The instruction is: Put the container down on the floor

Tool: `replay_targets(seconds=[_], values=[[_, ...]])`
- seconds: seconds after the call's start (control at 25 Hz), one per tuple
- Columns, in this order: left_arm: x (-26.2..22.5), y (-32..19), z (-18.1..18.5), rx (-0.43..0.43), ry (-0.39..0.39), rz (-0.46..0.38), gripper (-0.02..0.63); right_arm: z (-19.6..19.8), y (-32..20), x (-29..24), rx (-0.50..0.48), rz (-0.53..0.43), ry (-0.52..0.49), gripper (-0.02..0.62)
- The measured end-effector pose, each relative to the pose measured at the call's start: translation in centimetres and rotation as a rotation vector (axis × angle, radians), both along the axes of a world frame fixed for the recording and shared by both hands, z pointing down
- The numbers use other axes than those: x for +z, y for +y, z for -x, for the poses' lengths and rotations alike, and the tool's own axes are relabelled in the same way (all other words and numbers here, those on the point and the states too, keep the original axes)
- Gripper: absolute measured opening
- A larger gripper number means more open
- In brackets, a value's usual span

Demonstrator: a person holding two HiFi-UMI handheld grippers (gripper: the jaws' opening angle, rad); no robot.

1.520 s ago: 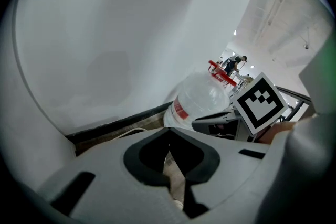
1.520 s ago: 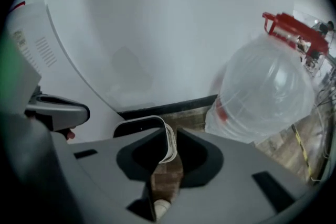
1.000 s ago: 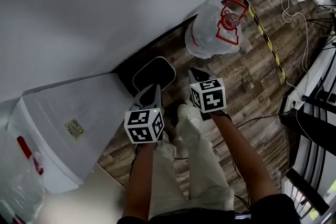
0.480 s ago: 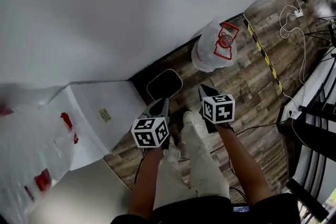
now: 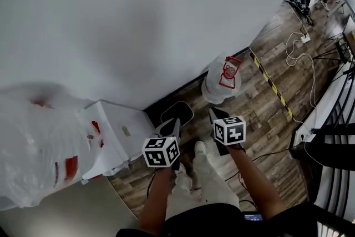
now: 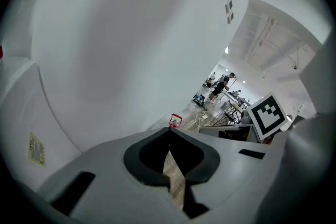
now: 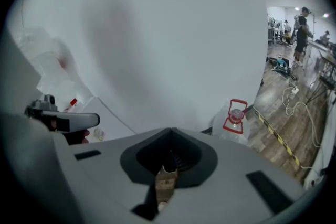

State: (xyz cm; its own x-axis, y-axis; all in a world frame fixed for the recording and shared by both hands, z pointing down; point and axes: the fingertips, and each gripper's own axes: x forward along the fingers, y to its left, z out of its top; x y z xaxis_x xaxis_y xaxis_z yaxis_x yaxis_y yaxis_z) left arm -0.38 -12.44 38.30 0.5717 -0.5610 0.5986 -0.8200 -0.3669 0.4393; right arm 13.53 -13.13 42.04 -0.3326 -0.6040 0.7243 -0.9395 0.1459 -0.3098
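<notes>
Both grippers are closed and empty. The left gripper [image 5: 175, 121] has its fingers pressed together, with only a sliver of wood floor showing beneath them. The right gripper [image 5: 213, 112] also has its fingers meeting tip to tip, with nothing between them. The container [image 5: 180, 110] — dark, round-cornered, with a pale rim — lies flat on the wood floor [image 5: 260, 114] at the foot of the white wall [image 5: 138, 19]. It sits just past the left fingertips and to the left of the right ones, and neither pair of fingers is on it. Farther ahead of the right fingertips, a clear plastic bag with red print [image 5: 222, 77] stands against the wall. To the left of the left fingers is a white bin [image 5: 111, 141] with a small yellow label, and beyond that a large crumpled plastic bag [image 5: 39, 147]. Off to the right of the right fingers, a yellow-and-black tape line [image 5: 272, 86] crosses the floor — loose white cables [image 5: 297, 50] lie past it.
</notes>
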Motion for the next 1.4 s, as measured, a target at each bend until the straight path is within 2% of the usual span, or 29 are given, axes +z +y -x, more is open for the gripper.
replay_targets(seconds=[0.44,0.72,0.8,1.12,1.4], values=[[-10.6,2.1,-0.2,0.063,-0.008,-0.148,0.017,1.5,1.6,-11.2,0.000,-0.166,-0.027,0.029],[-16.4,5.0,0.5,0.072,0.087,-0.197,0.017,3.9,3.9,-17.8,0.003,-0.269,-0.051,0.029],[-17.8,5.5,0.9,0.077,0.093,-0.225,0.017,4.6,4.5,-19.6,0.004,-0.304,-0.050,0.029],[-23.8,7.9,3.5,0.109,0.080,-0.361,0.017,6.8,7.5,-25.5,0.034,-0.420,-0.049,0.029],[-27.0,10.0,4.4,0.159,0.094,-0.446,0.017,8.0,10.3,-28.3,0.066,-0.482,0.016,0.029]])
